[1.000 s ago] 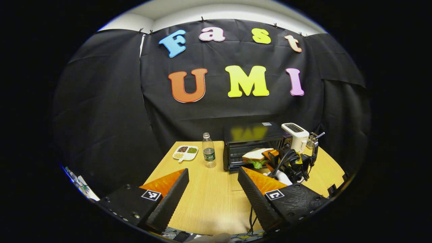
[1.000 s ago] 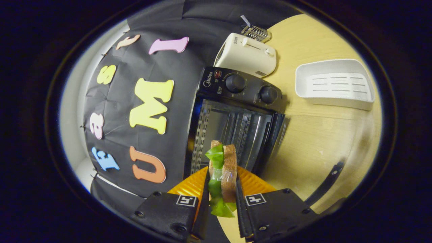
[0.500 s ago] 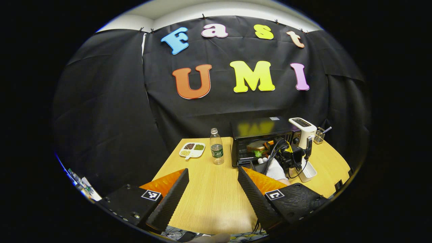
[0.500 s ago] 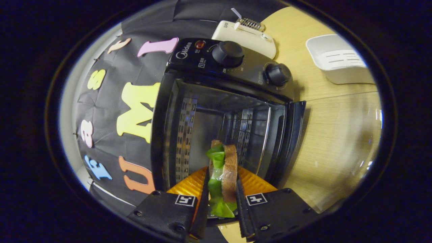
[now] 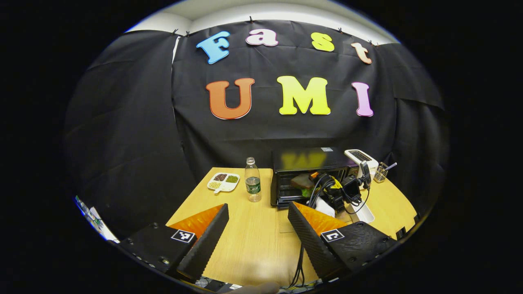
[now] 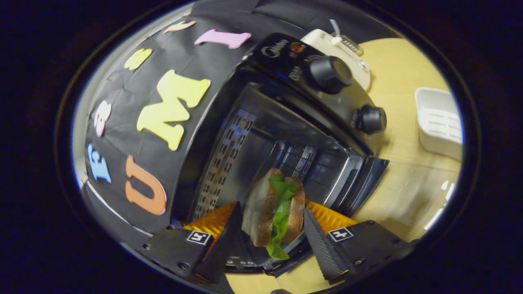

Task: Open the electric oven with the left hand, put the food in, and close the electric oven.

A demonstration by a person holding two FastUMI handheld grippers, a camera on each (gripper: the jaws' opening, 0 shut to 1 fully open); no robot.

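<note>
In the right gripper view, the right claw [image 6: 269, 241] sits at the bottom of the frame with its fingers spread; the sandwich [image 6: 274, 214] stands between them with a gap on each side, so the fingers no longer seem to press it. The sandwich, bread with green lettuce, lies at the mouth of the electric oven [image 6: 286, 134], whose cavity gapes open across the middle of the frame. Two black knobs sit on the oven's panel at upper right. Beyond it, at the right edge, is a white tray [image 6: 439, 122] on the bench [image 6: 402, 139], and a white toaster [image 6: 347, 49] at the top.

In the left gripper view, the left claw [image 5: 257, 234] hangs at the bottom, fingers spread wide and holding nothing above the bench. Farther off, centre frame, stand a water bottle [image 5: 253, 181] and a divided dish [image 5: 224, 182] to its left.
</note>
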